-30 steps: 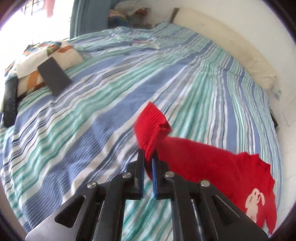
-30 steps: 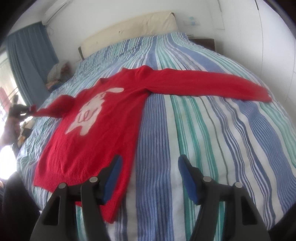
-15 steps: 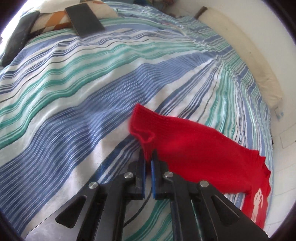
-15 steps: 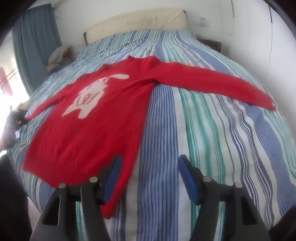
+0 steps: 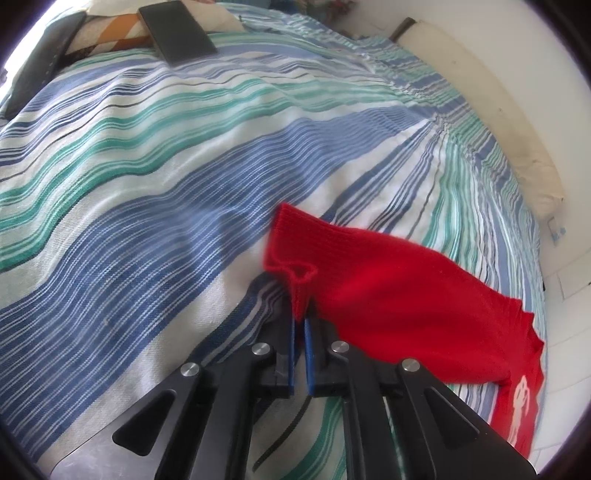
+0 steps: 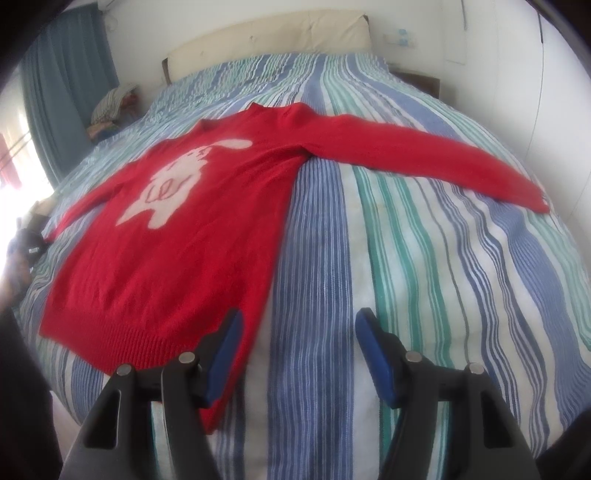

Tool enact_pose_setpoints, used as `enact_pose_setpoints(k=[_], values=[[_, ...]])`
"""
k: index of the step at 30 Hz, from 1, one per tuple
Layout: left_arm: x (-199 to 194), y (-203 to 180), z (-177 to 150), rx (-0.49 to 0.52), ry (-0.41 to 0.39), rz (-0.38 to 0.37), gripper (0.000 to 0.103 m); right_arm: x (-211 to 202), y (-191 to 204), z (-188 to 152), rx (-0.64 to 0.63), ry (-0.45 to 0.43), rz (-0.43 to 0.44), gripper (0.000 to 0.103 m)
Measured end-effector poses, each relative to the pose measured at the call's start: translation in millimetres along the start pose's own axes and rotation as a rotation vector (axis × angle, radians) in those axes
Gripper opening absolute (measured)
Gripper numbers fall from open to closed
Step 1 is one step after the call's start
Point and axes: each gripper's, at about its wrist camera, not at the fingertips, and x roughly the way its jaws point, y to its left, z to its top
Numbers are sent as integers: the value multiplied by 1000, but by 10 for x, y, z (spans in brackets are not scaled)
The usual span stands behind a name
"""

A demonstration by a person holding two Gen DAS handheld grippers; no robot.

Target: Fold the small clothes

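The left gripper (image 5: 300, 321) is clamped on one sleeve cuff (image 5: 291, 258) of the single red sweater (image 6: 184, 229), which is spread flat on the striped bedspread (image 6: 406, 258). The right gripper (image 6: 297, 354) is held with jaws apart just beside the sweater's hem. Two dark flat devices (image 5: 177, 31) are seen beyond the cuff.

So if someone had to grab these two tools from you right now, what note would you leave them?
Left gripper: shut on the cuff of the red sweater, one sleeve drawn out sideways.
Right gripper: open, holding nothing, above the striped bedspread by the sweater's hem corner.
Sweater lies front up, rabbit showing, other sleeve stretched out flat.
Done: spread out. Left: every fold, sleeves first.
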Motion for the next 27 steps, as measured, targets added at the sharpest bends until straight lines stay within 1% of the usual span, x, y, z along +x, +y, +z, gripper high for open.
enact_pose_setpoints(k=[2,4,5,6,7,8,9,10,11,12,13,14,16,17,18,20,21,24,25,26,27], values=[[-36,14,1,-6,-7,-8,9,-5,-11,7,6,-2,-1,62],[-104,23,0,-15,-18,-10,15,-13,-37,13,16,-6,-1,62],[-157,21,-3,-20,-30,3,26,-23,-52,14,23,-9,-3,62],[-228,16,-14,-24,-47,27,43,-35,-70,16,31,-13,-3,62],[-322,-10,-32,-23,-73,65,53,-43,-89,21,40,-17,-4,62],[-434,-58,-63,-10,-109,107,71,-53,-107,27,49,-23,-4,62],[-545,-128,-106,12,-144,137,83,-61,-126,32,58,-28,-4,62],[-645,-224,-161,47,-175,143,87,-68,-139,36,64,-31,-5,62],[-722,-344,-230,95,-193,118,88,-72,-148,37,69,-34,-5,63],[-761,-481,-305,151,-189,76,90,-72,-155,41,72,-36,-5,63],[-767,-645,-396,216,-167,25,91,-69,-150,40,72,-37,-5,64],[-739,-813,-495,284,-131,-25,96,-62,-151,45,72,-37,-5,65],[-620,-1153,-684,407,-47,-117,96,-55,-151,50,72,-36,-7,65],[-559,-1288,-758,448,-25,-147,96,-51,-147,51,73,-35,-7,65],[-501,-1395,-811,477,-18,-161,96,-48,-150,54,73,-35,-9,65],[-339,-1549,-864,515,-12,-161,97,-56,-150,51,73,-37,-14,65],[-232,-1585,-886,524,3,-147,97,-68,-151,47,74,-39,-18,65],[182,-1552,-976,539,119,-91,99,-101,-166,35,81,-48,-27,65],[248,-1537,-1019,565,125,-86,100,-106,-177,38,85,-50,-29,65],[236,-1546,-1052,598,101,-95,103,-112,-182,35,88,-51,-31,65],[212,-1571,-1094,620,83,-79,103,-116,-187,31,92,-52,-31,65]])
